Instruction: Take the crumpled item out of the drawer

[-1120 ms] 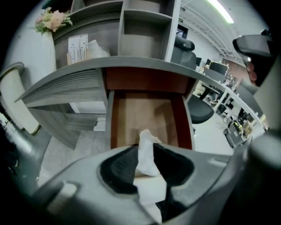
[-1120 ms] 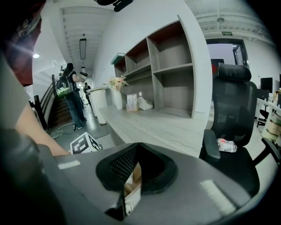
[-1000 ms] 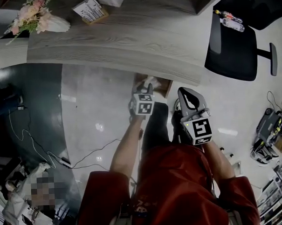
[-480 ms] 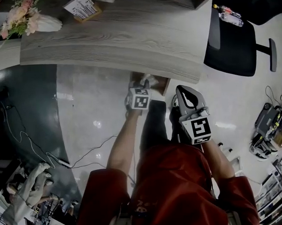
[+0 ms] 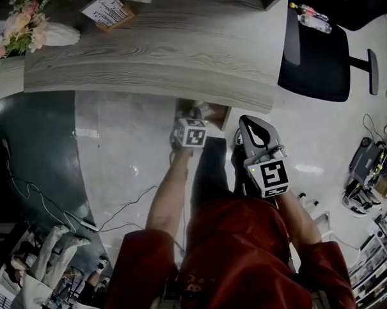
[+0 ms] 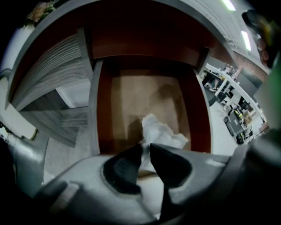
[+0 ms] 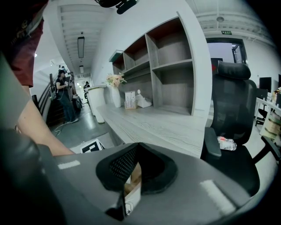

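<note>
The brown drawer stands pulled out under the desk, and also shows in the head view. A crumpled white paper lies near its front. My left gripper points steeply down into the drawer. Its jaws have just been closing and now pinch the paper's lower edge between the fingertips. In the head view the left gripper covers most of the paper. My right gripper hangs beside the drawer, off the floor. Its jaws meet at the tips, with a thin brown-and-white strip in the slot below.
A long grey wooden desk overhangs the drawer, with flowers and a card box on it. A black office chair with a bottle stands to the right. Shelving rises behind the desk. A cable crosses the floor.
My left gripper has sunk further into the drawer and now covers more of the white paper. The right gripper has stayed where it was.
</note>
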A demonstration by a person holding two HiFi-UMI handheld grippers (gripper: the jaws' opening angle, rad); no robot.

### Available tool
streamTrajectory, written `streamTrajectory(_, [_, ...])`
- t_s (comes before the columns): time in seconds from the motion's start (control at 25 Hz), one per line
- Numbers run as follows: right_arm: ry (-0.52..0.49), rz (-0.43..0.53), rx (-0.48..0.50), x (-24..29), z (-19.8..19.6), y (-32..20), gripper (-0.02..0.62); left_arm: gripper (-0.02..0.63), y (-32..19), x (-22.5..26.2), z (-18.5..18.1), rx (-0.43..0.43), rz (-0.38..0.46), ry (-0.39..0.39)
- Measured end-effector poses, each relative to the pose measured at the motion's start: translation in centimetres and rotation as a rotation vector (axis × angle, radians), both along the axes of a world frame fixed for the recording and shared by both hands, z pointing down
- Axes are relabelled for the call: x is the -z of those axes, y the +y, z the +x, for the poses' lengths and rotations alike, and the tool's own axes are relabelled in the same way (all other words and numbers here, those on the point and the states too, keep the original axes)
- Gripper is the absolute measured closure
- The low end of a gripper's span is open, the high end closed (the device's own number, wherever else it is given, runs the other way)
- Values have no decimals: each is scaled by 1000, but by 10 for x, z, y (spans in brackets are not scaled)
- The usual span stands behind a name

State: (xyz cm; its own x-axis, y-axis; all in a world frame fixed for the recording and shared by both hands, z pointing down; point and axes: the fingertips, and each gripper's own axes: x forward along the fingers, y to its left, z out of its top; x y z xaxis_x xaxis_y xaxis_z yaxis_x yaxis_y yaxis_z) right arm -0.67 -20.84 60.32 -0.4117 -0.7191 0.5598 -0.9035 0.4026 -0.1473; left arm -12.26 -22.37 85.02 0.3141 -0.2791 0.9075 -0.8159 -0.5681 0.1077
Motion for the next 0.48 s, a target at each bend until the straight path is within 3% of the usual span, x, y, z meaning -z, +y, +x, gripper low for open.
streamTrajectory(0.48, [-3, 12, -8, 6, 6, 2, 595, 603, 5, 14, -6, 17, 29, -17])
